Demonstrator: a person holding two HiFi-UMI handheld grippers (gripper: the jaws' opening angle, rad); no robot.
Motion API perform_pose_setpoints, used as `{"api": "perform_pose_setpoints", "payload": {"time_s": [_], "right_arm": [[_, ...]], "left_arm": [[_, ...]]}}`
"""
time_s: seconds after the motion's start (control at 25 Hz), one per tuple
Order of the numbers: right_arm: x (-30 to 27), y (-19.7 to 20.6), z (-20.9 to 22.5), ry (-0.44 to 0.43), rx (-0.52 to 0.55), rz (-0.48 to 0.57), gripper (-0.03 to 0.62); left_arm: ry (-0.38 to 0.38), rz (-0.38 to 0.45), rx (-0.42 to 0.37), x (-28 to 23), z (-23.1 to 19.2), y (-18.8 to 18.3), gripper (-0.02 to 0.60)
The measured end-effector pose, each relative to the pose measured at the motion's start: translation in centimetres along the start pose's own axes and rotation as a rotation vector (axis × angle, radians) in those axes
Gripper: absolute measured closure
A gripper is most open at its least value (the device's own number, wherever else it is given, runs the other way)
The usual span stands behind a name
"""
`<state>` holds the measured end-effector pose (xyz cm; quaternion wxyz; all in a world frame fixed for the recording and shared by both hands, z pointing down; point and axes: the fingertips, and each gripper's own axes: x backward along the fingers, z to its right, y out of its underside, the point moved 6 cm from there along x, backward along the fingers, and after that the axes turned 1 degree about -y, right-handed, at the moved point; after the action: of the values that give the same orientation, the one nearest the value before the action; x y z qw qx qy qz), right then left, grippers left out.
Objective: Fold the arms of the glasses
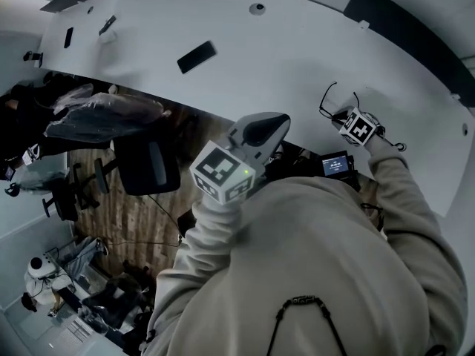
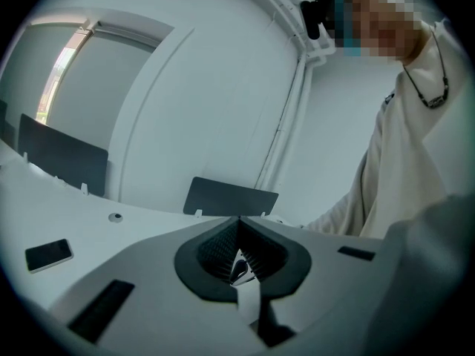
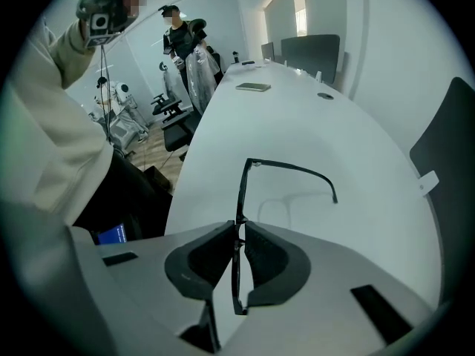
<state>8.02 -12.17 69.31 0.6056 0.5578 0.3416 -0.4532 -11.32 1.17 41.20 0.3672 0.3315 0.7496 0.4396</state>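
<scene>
We note a long white curved desk (image 1: 297,58) running across the head view. A dark chair (image 1: 145,165) stands on the floor at its near side, left of the person.

The left gripper (image 2: 239,232) is held up off the desk in front of the person's chest. Its jaws are pressed together with nothing between them.

The right gripper (image 3: 239,228) points steeply down at the right part of the desk, close to the near edge. Its jaws pinch the front frame of the glasses (image 3: 241,191), seen edge-on between the pads.

A dark phone (image 1: 197,56) lies flat further left on the desk, well apart from both grippers.

One arm of the glasses stands unfolded, reaching out over the desk away from the jaws. We cannot tell whether the glasses touch the desk.
</scene>
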Motion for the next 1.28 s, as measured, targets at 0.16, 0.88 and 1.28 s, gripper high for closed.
{"api": "perform_pose_setpoints", "payload": {"time_s": [0.16,0.88,1.28], "right_arm": [[1.2,-0.2,0.0,0.02,0.015,0.014,0.538],[9.4,-4.7,-1.0,0.074,-0.098,0.285,0.539],[18.1,-9.2,-3.8,0.123,-0.099,0.478,0.539]], "left_arm": [[0.024,0.002,-0.02,-0.5,0.6,-0.5,0.577],[0.164,0.048,-0.089,-1.8,2.5,-2.4,0.577],[0.261,0.073,-0.128,-2.9,3.8,-3.7,0.577]]}}
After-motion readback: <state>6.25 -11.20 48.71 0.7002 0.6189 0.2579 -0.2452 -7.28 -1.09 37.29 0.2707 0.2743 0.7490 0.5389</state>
